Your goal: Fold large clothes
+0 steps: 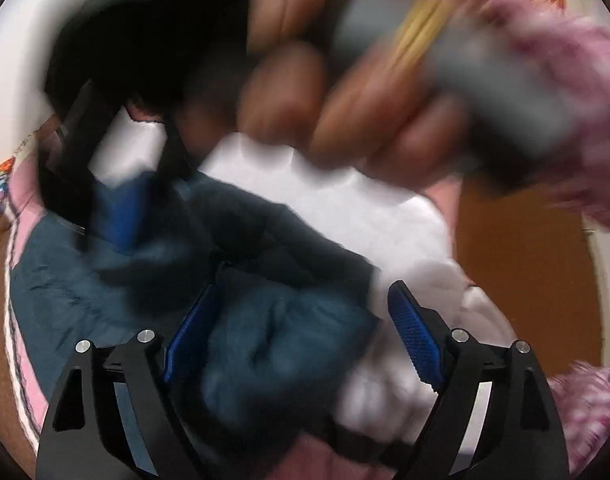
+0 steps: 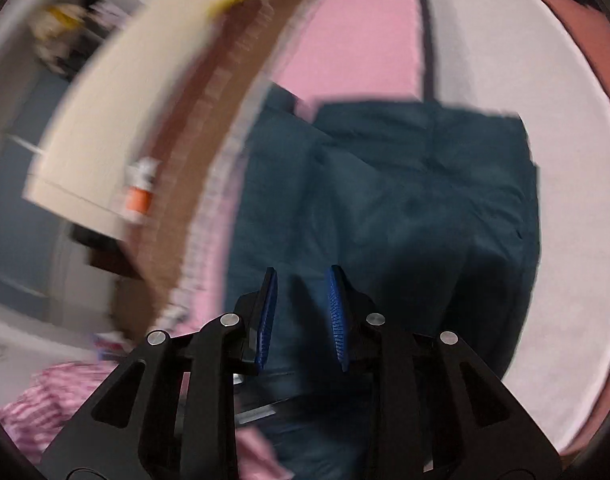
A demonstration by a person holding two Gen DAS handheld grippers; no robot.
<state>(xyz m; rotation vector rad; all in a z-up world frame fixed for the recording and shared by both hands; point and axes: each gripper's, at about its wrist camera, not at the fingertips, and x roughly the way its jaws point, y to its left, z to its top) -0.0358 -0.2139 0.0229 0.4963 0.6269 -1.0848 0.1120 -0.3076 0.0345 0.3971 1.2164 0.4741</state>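
A dark teal garment (image 2: 405, 200) lies partly folded on a pink and white sheet (image 2: 361, 28). It also shows in the left wrist view (image 1: 265, 320), bunched beside white cloth (image 1: 385, 216). My left gripper (image 1: 301, 332) is open, its blue pads on either side of the bunched teal fabric, just above it. My right gripper (image 2: 301, 312) is partly open and empty, hovering over the garment's near edge. In the left wrist view the right gripper (image 1: 117, 184) appears blurred at the upper left, with the person's hand (image 1: 345, 92) around its grey handle.
A brown wooden bed edge (image 2: 209, 184) runs along the left, with a cream wall panel (image 2: 117, 120) behind. Pink checked clothing (image 2: 57, 392) is at the lower left. Brown floor or board (image 1: 521, 248) lies to the right.
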